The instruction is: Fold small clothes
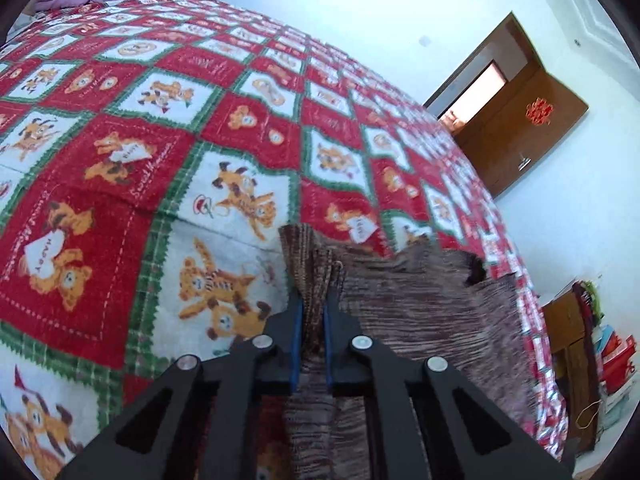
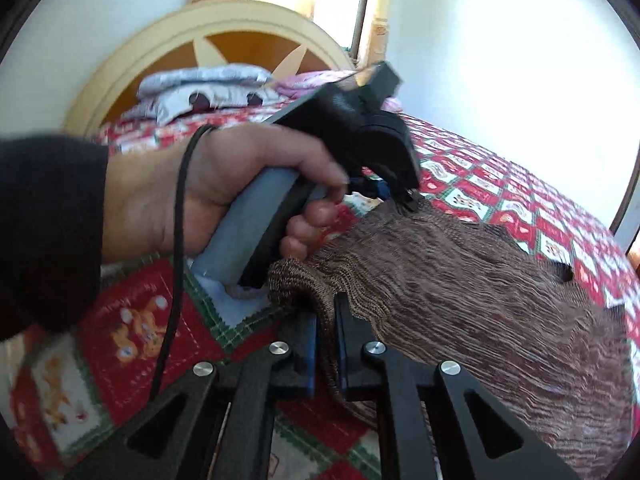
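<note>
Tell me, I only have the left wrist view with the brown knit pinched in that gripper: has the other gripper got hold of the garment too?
Observer: Yes. The right gripper is shut on an edge of the brown knit garment, fabric pinched between its blue pads.
Operator: Is the hand holding the left gripper touching the cloth?
Observer: The hand grips a grey handle, and its lower fingers sit right against the garment's bunched edge.
Operator: Anything at the head of the bed I can't see?
Observer: A rounded cream headboard with folded grey and white bedding in front of it.
</note>
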Action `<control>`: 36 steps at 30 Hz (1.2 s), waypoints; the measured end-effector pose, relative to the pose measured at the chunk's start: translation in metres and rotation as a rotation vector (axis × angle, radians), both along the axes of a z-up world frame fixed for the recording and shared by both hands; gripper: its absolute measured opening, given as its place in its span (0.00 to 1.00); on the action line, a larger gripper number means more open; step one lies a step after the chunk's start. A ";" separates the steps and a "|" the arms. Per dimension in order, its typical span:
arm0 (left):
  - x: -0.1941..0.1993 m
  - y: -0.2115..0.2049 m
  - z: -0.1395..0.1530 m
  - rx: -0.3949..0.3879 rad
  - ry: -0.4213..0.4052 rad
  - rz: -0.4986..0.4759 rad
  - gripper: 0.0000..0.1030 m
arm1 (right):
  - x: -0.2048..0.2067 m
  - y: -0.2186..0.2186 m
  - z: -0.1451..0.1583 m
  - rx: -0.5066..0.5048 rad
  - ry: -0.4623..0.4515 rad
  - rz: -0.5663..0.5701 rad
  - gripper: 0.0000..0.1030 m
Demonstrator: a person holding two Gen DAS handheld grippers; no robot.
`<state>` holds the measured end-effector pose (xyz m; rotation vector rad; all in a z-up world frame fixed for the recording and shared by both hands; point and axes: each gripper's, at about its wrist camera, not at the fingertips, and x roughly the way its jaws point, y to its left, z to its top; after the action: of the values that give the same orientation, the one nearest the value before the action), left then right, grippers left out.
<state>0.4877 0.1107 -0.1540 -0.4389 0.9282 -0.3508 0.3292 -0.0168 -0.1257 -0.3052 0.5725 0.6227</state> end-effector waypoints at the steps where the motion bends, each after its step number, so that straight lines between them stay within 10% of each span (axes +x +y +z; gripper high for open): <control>1: -0.002 0.001 0.002 -0.015 -0.002 0.003 0.09 | 0.000 -0.006 0.004 0.026 0.014 -0.006 0.06; 15: -0.015 -0.026 0.041 -0.167 -0.026 0.045 0.09 | 0.005 -0.087 0.042 0.265 0.138 -0.073 0.04; 36: -0.009 -0.153 0.086 -0.170 -0.100 -0.112 0.08 | 0.004 -0.239 0.068 0.428 0.182 -0.277 0.04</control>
<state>0.4787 -0.0427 -0.0678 -0.5211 0.8301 -0.5512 0.3329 -0.2559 -0.0581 0.2323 0.6259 0.4911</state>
